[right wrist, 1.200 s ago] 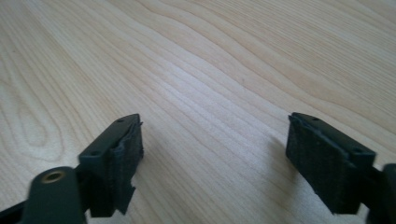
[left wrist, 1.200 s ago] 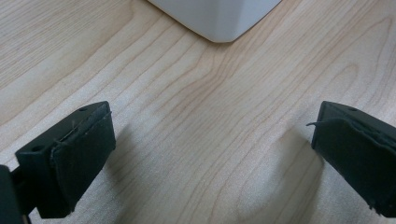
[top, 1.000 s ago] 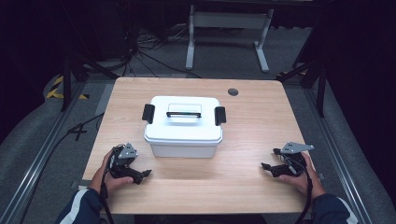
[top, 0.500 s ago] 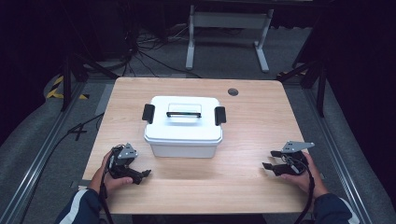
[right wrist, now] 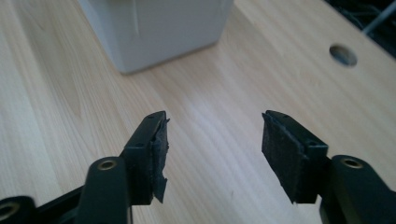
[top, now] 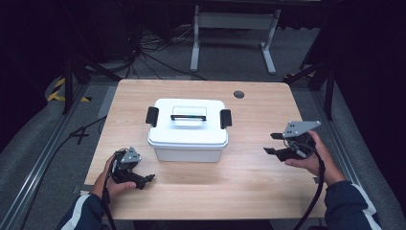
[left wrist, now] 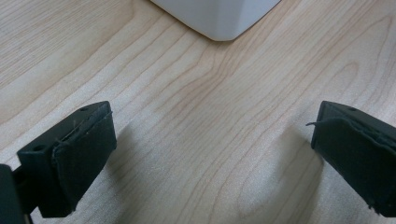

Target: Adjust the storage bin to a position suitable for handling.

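Your left tongs [top: 143,179] sit low on the tabletop [top: 249,187] near its front left edge, held in your left hand [top: 115,179], with the jaws spread wide and nothing between them; in the left gripper view the two black pads [left wrist: 84,154] stand far apart over bare wood grain, and a white corner of the box [left wrist: 219,18] shows just ahead of them. Your right tongs [top: 272,143] are held in your right hand [top: 311,155] over the right side of the tabletop, pointing left toward the box, with the grey plate [top: 299,128] on top; their jaws are also spread and empty. In the right gripper view the pads [right wrist: 159,154] frame bare wood, the pale wall of the box [right wrist: 159,28] stands beyond them at the upper left, and a round hole [right wrist: 343,54] in the tabletop lies at the upper right. The box [top: 187,132] is white, with its lid on, a black latch [top: 152,116] at each end and a handle [top: 188,116] lying flat on top; it stands at the middle of the tabletop, between your two tongs and apart from both. The hole [top: 239,94] lies beyond the box toward the far edge. Both cables trail back past your sleeves [top: 349,206].
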Available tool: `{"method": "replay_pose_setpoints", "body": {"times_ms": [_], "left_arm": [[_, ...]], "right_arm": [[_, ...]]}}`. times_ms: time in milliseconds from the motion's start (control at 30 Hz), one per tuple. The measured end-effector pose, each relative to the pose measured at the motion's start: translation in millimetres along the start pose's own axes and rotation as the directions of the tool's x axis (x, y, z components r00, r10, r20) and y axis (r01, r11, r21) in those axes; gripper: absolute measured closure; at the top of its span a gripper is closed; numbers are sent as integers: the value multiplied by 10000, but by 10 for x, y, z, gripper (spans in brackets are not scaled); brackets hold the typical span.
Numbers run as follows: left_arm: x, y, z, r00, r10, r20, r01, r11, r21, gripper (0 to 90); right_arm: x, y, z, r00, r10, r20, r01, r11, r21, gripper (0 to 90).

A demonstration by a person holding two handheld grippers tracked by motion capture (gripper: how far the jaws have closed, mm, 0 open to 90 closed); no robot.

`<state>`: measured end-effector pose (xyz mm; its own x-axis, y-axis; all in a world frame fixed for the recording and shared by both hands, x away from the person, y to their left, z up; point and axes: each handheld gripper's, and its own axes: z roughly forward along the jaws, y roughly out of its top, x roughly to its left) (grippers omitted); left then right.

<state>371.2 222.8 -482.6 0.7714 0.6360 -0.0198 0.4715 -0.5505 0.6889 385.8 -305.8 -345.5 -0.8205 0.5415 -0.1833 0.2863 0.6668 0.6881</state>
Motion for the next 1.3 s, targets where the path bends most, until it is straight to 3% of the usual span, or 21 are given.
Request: {"method": "replay_pose_setpoints", "body": {"times_ms": [167, 300, 733, 1033, 1233, 1300], "left_arm": [[5, 3, 2, 10000, 58, -48, -58, 10000, -16, 4], [1, 2, 1, 10000, 17, -32, -17, 10000, -1, 5], [1, 2, 1, 10000, 15, -28, -15, 10000, 0, 5], [6, 4, 2, 10000, 41, -27, -41, 10000, -4, 3], [12, 6, 3, 10000, 92, -9, -92, 10000, -8, 2], [12, 6, 3, 10000, 93, -9, -93, 10000, -6, 2]], "right_arm": [[-74, 498, -144, 9970, -767, -94, 765, 9968, -235, 502], [-111, 788, -91, 9928, -1175, -218, 1171, 9930, -180, 509], [-12, 1338, 119, 9762, -2088, -587, 2095, 9778, 51, 504], [155, 1749, 380, 9474, -2961, -1217, 3019, 9528, 323, 511], [244, 1999, 552, 9299, -3403, -1399, 3498, 9355, 497, 521], [270, 2058, 615, 9275, -3409, -1534, 3509, 9355, 426, 529]]}}
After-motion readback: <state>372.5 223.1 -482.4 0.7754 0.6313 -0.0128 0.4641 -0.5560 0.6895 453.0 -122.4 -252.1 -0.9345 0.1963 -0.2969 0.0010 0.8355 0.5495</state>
